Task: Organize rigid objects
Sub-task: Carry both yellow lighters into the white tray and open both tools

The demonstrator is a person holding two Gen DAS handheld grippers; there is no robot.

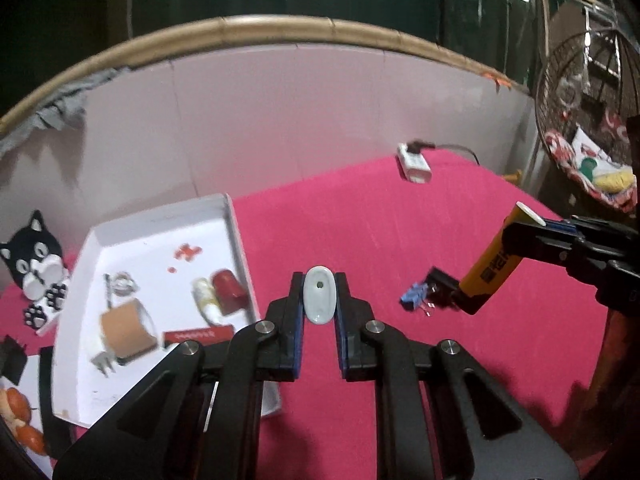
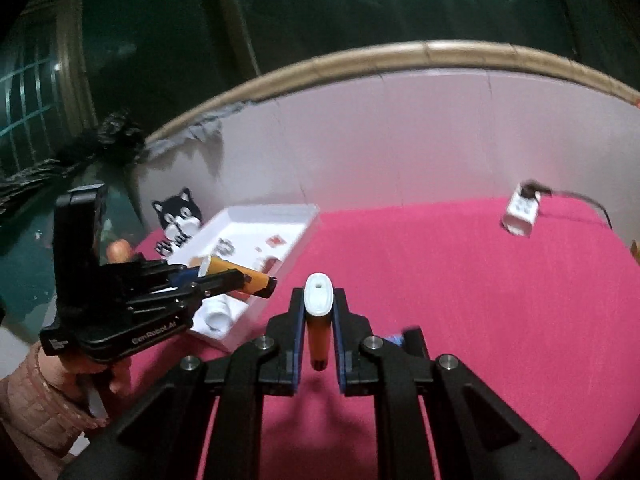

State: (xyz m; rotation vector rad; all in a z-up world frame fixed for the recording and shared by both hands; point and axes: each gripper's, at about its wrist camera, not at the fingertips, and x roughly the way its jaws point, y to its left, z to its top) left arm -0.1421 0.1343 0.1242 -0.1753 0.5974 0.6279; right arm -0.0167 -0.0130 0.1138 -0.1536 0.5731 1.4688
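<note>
Each gripper has its fingers clenched on an orange tube with a white cap. The left gripper (image 1: 319,300) holds its left tube (image 1: 319,295) end-on, so its own view shows only the cap; from the right view that tube (image 2: 240,276) points out over the near edge of the white tray (image 1: 236,232). The right gripper (image 2: 319,312) holds the right tube (image 2: 318,344) upright, cap up, above the pink surface (image 2: 460,280).

Below the right tube lie a blue clip (image 1: 414,295) and a black clip (image 1: 442,280), which it could knock if lowered there.

The tray already holds a red cylinder (image 1: 228,292), a small white tube (image 1: 206,300), a tan block (image 1: 124,330) and a red bar (image 1: 198,334). Dropping a tube from height could bounce it off these or over the low wall.

Farther right a white charger (image 1: 414,166) sits on the surface, well apart from everything.
</note>
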